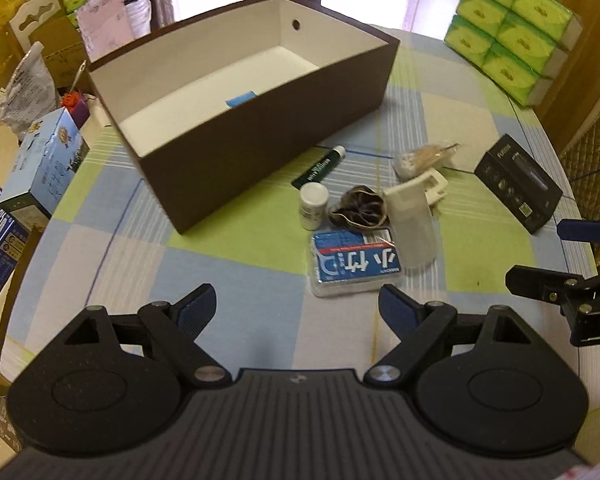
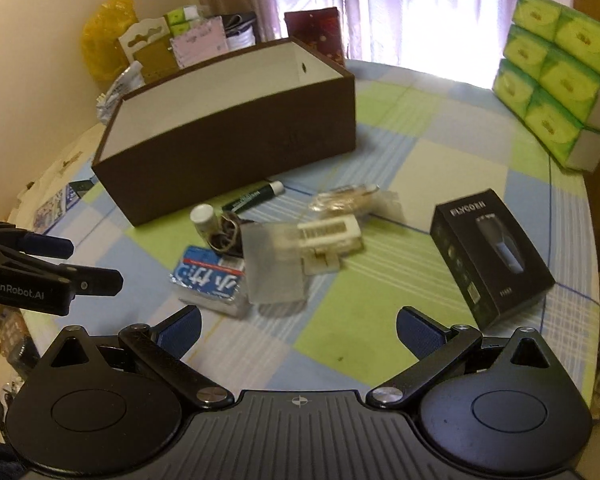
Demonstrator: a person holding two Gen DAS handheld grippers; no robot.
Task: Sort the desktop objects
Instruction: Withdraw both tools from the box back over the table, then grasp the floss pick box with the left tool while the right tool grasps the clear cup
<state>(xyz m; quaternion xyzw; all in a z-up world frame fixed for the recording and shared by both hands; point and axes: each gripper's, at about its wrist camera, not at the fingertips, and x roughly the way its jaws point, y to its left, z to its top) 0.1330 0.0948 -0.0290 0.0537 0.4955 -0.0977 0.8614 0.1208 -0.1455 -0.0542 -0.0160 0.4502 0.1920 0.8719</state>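
A brown box (image 1: 268,128) (image 2: 240,148) with a white inside stands open on the checked tablecloth. In front of it lies a cluster: a blue floss-pick pack (image 1: 354,260) (image 2: 210,274), a small white bottle (image 1: 313,204) (image 2: 202,216), a dark green tube (image 1: 320,166) (image 2: 254,196), a coil of hair ties (image 1: 358,206) (image 2: 224,236), a frosted container (image 1: 414,228) (image 2: 276,264), a clear bag (image 1: 424,156) (image 2: 348,198). A black product box (image 1: 518,184) (image 2: 490,256) lies to the right. My left gripper (image 1: 298,308) is open just short of the pack, holding nothing. My right gripper (image 2: 298,330) is open over bare cloth.
Stacked green tissue packs (image 1: 512,28) (image 2: 556,72) stand at the far right. A blue carton (image 1: 46,164) and bags crowd the table's left edge. Curtains hang behind the brown box. A cream comb-like piece (image 2: 332,234) lies by the frosted container.
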